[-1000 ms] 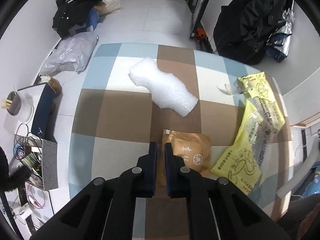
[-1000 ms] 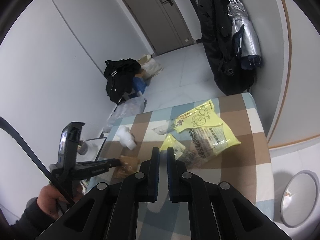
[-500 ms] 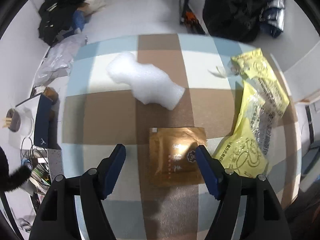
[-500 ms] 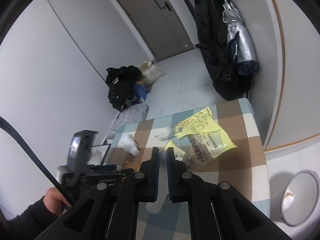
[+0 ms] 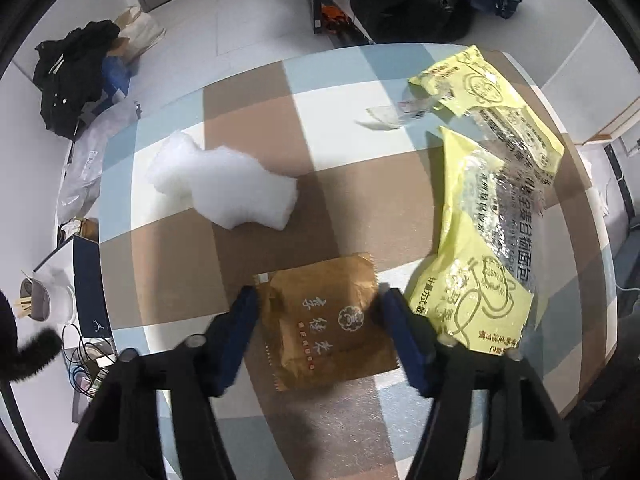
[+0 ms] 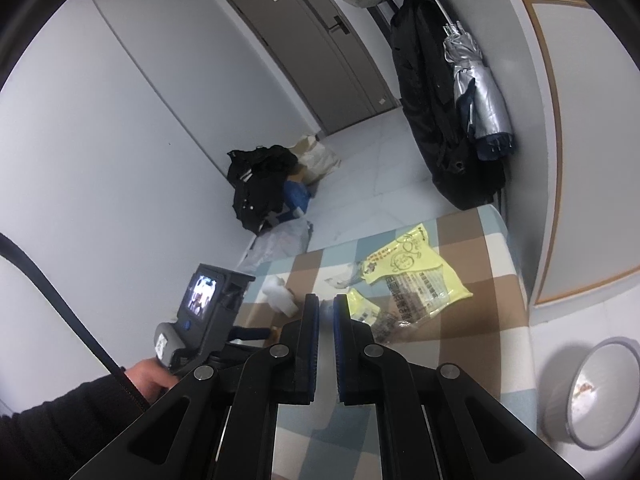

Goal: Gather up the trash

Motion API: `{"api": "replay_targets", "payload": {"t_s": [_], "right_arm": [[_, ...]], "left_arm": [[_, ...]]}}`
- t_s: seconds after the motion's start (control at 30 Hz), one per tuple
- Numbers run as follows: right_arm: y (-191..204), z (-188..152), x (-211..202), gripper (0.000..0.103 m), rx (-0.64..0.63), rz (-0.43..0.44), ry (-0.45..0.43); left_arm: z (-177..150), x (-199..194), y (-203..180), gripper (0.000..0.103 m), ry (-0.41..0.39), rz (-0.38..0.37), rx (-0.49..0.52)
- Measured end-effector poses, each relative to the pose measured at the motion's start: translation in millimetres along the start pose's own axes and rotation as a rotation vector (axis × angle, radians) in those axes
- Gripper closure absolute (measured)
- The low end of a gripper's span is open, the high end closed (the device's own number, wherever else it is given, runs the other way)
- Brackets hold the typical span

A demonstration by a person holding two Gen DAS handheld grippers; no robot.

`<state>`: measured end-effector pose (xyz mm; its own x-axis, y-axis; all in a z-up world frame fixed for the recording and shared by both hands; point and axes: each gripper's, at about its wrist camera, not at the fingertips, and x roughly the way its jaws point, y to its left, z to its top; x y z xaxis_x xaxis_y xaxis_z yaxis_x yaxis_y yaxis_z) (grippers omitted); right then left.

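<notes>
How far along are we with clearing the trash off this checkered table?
Nothing looks collected yet. In hand: the left hand-held gripper straddles the brown packet, jaws closing, pads at its edges. Left: the white foam piece, the yellow wrappers and a clear scrap. The right hand-held gripper is shut and empty.

The left gripper (image 5: 318, 304) points steeply down, its blue-padded fingers (image 5: 244, 320) spread apart and closing in, a flat brown packet (image 5: 328, 320) lying between them with neither pad clearly pressing on it. The right gripper (image 6: 326, 312) angles gently downward, jaws drawn together on nothing. To its left, a dark-sleeved hand (image 6: 150, 376) grips the other tool's handle.
</notes>
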<state>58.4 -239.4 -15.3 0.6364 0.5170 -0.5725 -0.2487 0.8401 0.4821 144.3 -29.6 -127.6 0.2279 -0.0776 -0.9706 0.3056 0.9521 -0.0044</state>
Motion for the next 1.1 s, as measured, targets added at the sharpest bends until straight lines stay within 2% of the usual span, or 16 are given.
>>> {"api": "replay_targets", "payload": {"t_s": [0.13, 0.63, 1.1], "right_arm": [[-0.1, -0.2, -3.2, 0.096, 0.002, 0.006, -0.004], [-0.5, -2.3, -7.2, 0.096, 0.0, -0.001, -0.009], [4.8, -7.1, 7.9, 0.096, -0.02, -0.021, 0.018]], "left_arm": [[-3.0, -1.9, -4.2, 0.058, -0.004, 0.007, -0.006], [-8.0, -3.8, 2.4, 0.059, -0.024, -0.001, -0.078], [-14.7, -1.9, 41.8, 0.06, -0.025, -0.17, -0.239]]}}
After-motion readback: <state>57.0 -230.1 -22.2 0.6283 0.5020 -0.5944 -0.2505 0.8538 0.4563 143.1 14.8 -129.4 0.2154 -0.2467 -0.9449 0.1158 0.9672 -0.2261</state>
